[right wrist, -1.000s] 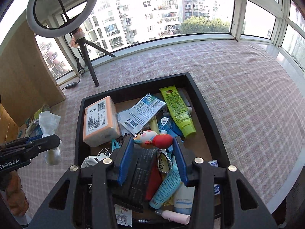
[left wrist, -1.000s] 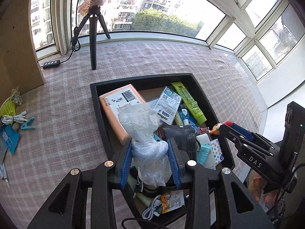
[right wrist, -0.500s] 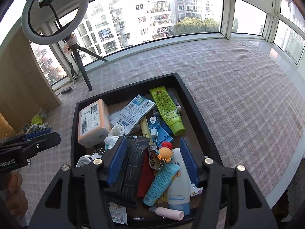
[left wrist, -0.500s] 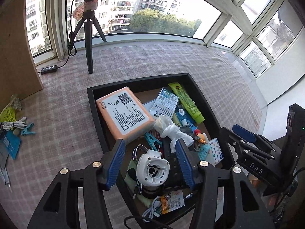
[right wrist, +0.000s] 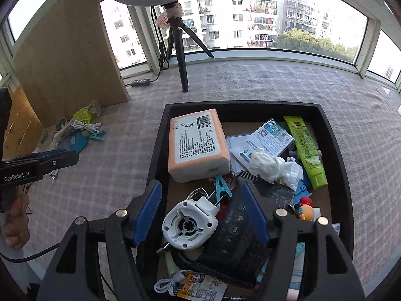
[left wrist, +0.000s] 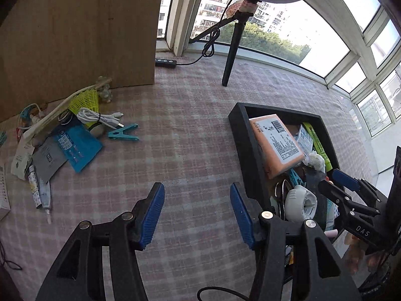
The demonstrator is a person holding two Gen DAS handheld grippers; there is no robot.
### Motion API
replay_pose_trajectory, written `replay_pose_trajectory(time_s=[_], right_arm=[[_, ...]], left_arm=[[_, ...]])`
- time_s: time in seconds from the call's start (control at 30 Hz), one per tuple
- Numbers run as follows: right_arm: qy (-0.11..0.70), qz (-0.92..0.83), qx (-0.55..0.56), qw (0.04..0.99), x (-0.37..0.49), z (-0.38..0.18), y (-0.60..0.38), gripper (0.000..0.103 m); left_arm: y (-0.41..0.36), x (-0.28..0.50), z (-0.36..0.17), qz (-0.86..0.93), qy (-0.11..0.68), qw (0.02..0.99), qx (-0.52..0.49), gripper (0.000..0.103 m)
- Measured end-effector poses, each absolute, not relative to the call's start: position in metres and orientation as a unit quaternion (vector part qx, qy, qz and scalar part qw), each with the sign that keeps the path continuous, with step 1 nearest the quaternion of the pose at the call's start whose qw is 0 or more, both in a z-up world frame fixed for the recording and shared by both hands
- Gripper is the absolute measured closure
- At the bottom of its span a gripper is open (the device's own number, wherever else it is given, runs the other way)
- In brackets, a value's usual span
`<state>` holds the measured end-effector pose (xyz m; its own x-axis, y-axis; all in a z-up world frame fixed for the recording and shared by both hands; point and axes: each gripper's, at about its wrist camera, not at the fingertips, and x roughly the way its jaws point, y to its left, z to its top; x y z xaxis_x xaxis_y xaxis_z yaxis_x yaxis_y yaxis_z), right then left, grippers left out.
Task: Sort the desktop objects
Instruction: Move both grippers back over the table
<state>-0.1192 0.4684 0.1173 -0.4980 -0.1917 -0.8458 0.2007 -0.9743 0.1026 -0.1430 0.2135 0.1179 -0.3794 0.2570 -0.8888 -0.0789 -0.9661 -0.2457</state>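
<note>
left gripper (left wrist: 196, 213) wide open over pink checked cloth (left wrist: 190, 150), right gripper (right wrist: 204, 213) spread open around white round fan (right wrist: 189, 224) in cluttered black tray (right wrist: 337, 150)

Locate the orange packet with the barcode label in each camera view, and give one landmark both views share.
Left wrist: orange packet right of centre, in the black tray's far left corner.
Right wrist: orange packet at centre, same corner of the tray.
Shared landmark: the tripod behind the tray.
</note>
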Motion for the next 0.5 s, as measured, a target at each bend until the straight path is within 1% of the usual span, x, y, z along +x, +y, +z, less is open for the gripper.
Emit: replay_pose_trajectory(time_s=[0.13, 0.23, 0.4, 0.47, 0.5], right_arm=[[0.037, -0.849, 0.506, 0.149, -0.130, 0.109, 0.426, 0.038], [0.066, -0.837, 0.513, 0.181, -0.139, 0.103, 0.390, 0.038], [0.110, -0.820, 0.510, 0.235, -0.151, 0.094, 0.335, 0.039], [0.122, -0.814, 0.509, 0.253, -0.157, 0.092, 0.317, 0.043], [0.125, -0.810, 0.510, 0.259, -0.161, 0.090, 0.309, 0.047]], left_arm=[[0.158, -0.136, 0.098, 0.825, -0.096, 0.048, -0.554, 0.053], [0.117, -0.133, 0.080, 0.821, -0.107, 0.008, -0.561, 0.061], [0.055, -0.130, 0.053, 0.810, -0.122, -0.056, -0.570, 0.062], [0.030, -0.126, 0.045, 0.806, -0.137, -0.080, -0.571, 0.062], [0.019, -0.125, 0.041, 0.803, -0.147, -0.091, -0.571, 0.063]])
